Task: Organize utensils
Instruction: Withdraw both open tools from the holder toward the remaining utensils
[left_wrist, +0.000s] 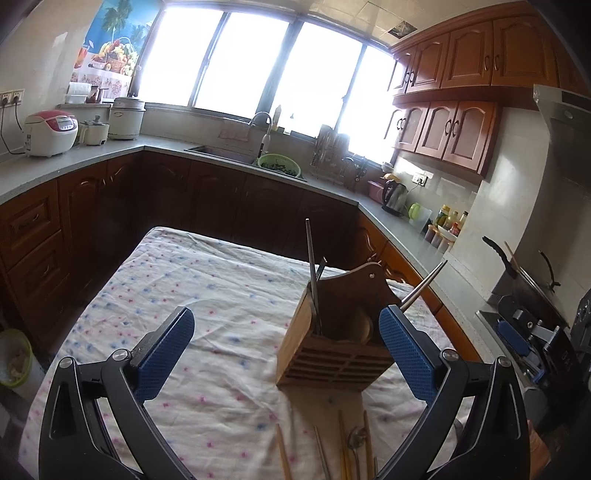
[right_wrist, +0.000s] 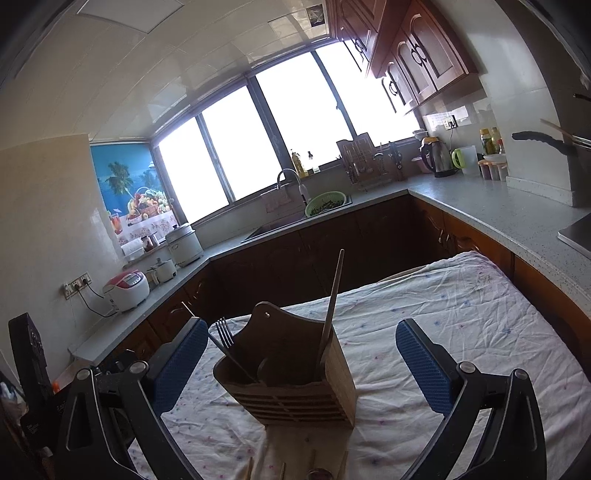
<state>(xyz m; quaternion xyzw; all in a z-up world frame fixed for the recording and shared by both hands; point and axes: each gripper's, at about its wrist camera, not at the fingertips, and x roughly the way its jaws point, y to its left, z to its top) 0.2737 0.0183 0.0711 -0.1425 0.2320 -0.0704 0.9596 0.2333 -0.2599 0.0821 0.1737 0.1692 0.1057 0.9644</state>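
Observation:
A wooden utensil holder (left_wrist: 334, 350) stands on the cloth-covered table (left_wrist: 177, 295); it also shows in the right wrist view (right_wrist: 291, 384). It holds chopsticks (left_wrist: 312, 273), a fork (right_wrist: 225, 332) and a wooden utensil. Several loose chopsticks and a spoon (left_wrist: 356, 437) lie on the cloth in front of the holder. My left gripper (left_wrist: 286, 332) is open and empty, just before the holder. My right gripper (right_wrist: 303, 343) is open and empty, with the holder between its fingers' line of sight. The right gripper's body shows at the right edge of the left wrist view (left_wrist: 517, 336).
Kitchen counters (left_wrist: 74, 158) wrap around the table, with a sink (left_wrist: 221, 153), green colander (left_wrist: 279, 166), rice cooker (left_wrist: 50, 133), kettle (left_wrist: 395, 195) and stove pan (left_wrist: 517, 273). Wooden cabinets hang above at the right.

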